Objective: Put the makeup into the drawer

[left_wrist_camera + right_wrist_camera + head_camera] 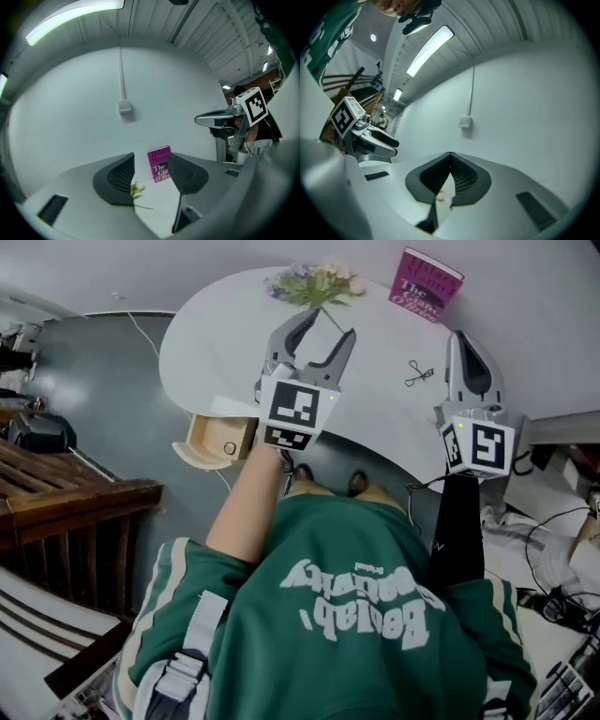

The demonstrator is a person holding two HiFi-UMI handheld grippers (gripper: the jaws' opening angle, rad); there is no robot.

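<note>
A small black makeup tool point(419, 374), shaped like an eyelash curler, lies on the white rounded table point(216, 343), between my two grippers. Under the table's left edge a light wooden drawer point(214, 442) with a round knob stands pulled out. Over the table's near side my left gripper point(326, 326) point(151, 161) is open with nothing between its fingers. My right gripper point(461, 336) point(450, 155) hovers right of the tool, its tips touching and holding nothing. Each gripper shows in the other's view, the right gripper point(220, 119) and the left gripper point(370, 136).
A bunch of flowers point(314, 282) point(137, 190) and a pink book point(424, 285) point(159, 164) stand at the table's far side by the wall. A dark wooden rack point(66, 502) is on the left, and cables point(553, 549) lie on the floor at right.
</note>
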